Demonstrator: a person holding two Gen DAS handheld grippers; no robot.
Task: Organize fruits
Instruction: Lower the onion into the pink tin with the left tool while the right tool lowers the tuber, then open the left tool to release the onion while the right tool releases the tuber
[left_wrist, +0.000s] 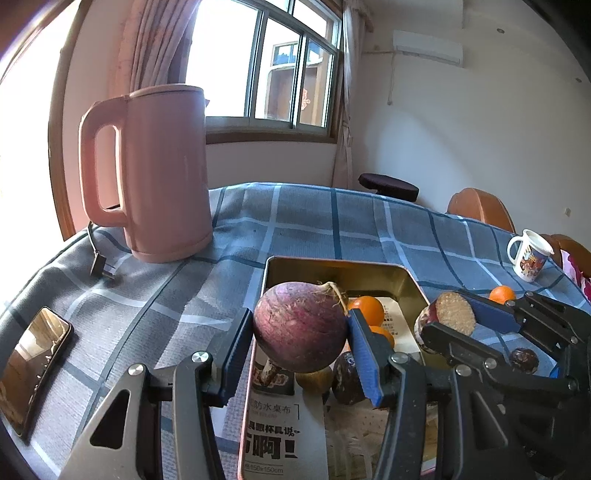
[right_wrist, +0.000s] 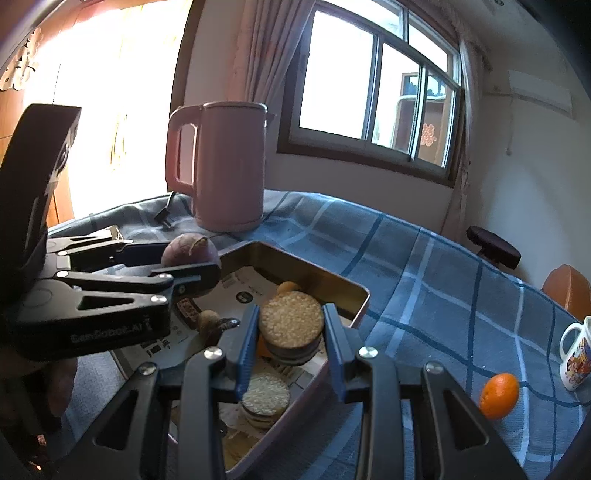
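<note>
My left gripper (left_wrist: 295, 332) is shut on a round purple turnip (left_wrist: 301, 326) and holds it above the gold metal tray (left_wrist: 332, 267). My right gripper (right_wrist: 290, 325) is shut on a cut piece of purple root with a pale speckled face (right_wrist: 291, 320), held over the tray (right_wrist: 360, 295). In the left wrist view this piece (left_wrist: 452, 314) is at the tray's right edge. The tray holds two oranges (left_wrist: 366, 309), a dark passion fruit (left_wrist: 347, 376), a brownish fruit (left_wrist: 314, 378) and another cut root piece (right_wrist: 264, 398) on printed paper. One orange (right_wrist: 498, 395) lies on the cloth at the right.
A pink kettle (left_wrist: 162, 173) with its plug (left_wrist: 101, 267) stands at the back left of the blue checked tablecloth. A phone (left_wrist: 31, 365) lies at the left edge. A printed white mug (left_wrist: 528, 254) is at the right. A dark small fruit (left_wrist: 522, 360) lies right of the tray. Chairs stand behind.
</note>
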